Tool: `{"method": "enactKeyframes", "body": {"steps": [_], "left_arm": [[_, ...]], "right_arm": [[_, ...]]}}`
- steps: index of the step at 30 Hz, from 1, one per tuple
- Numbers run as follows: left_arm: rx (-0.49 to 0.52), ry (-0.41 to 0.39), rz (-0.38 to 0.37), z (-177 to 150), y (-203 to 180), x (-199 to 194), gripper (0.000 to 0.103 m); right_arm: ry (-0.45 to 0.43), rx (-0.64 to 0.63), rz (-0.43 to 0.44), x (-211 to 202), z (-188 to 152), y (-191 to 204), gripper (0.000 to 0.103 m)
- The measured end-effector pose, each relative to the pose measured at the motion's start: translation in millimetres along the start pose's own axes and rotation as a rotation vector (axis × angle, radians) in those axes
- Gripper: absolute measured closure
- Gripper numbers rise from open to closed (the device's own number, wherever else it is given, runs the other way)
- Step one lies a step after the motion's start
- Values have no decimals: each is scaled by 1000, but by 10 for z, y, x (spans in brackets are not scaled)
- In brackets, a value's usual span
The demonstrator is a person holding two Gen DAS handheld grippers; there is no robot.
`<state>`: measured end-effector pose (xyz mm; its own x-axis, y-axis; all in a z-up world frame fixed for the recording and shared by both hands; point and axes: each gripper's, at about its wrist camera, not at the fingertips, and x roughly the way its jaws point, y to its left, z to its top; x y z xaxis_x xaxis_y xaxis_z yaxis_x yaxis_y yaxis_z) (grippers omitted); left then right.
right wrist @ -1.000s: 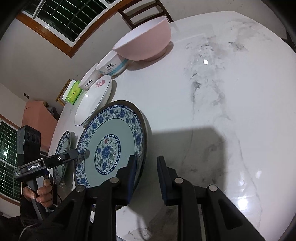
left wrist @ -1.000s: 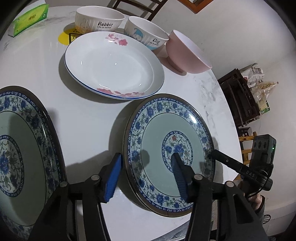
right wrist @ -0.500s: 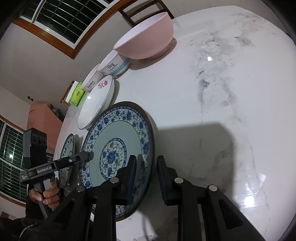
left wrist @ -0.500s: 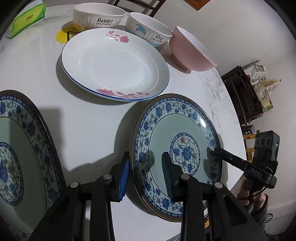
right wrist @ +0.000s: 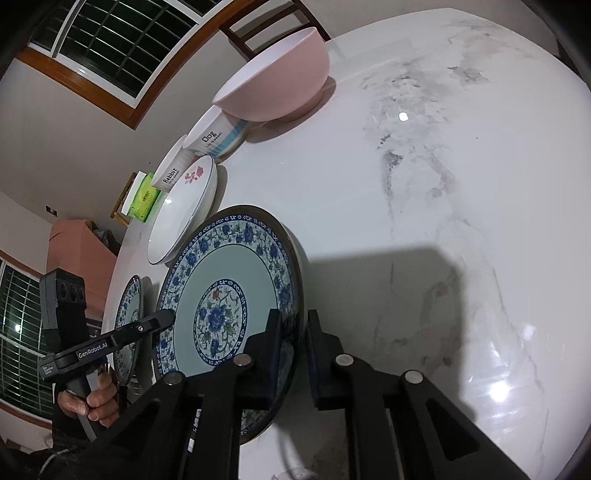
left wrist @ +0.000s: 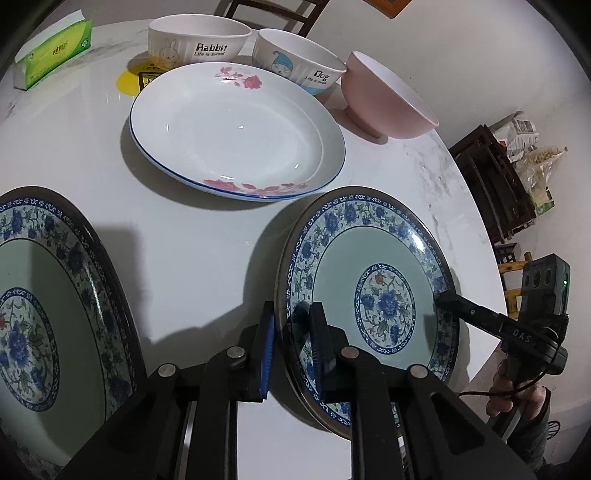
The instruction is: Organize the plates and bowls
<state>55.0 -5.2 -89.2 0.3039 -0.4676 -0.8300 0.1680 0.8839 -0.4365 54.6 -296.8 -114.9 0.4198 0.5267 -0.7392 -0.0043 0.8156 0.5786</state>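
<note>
A blue-and-green floral plate (left wrist: 376, 291) (right wrist: 229, 295) is held by both grippers, one on each side of its rim. My left gripper (left wrist: 291, 325) is shut on its left rim. My right gripper (right wrist: 293, 332) is shut on its opposite rim. A second matching plate (left wrist: 48, 314) (right wrist: 127, 325) lies at the left. A white plate with pink flowers (left wrist: 236, 129) (right wrist: 184, 210) lies behind. A Rabbit bowl (left wrist: 195, 44), a Dog bowl (left wrist: 299, 59) and a pink bowl (left wrist: 384, 103) (right wrist: 273, 77) stand at the back.
A green tissue box (left wrist: 51, 51) sits at the table's back left. The round white marble table (right wrist: 461, 221) has open surface on the right. A dark wooden rack (left wrist: 491, 184) stands beyond the table edge. A chair (right wrist: 273, 22) stands behind the bowls.
My left gripper has closed from wide open onto the plate's left rim. The right gripper has closed onto the opposite rim, and the plate's edge now looks lifted.
</note>
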Motion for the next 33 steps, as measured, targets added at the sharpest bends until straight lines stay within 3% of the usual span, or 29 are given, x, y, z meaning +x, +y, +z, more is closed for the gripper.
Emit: {"method": "enactKeyframes", "body": {"steps": [17,33], "left_arm": [[-10,-25,-4,-29,37,-215,89],[-78,-147,53,-35,517,-963,89]], "right_arm": [[-27,-23,-23,-110,-20,282,90],[-15,-136,46,98,64,1183,90]]}}
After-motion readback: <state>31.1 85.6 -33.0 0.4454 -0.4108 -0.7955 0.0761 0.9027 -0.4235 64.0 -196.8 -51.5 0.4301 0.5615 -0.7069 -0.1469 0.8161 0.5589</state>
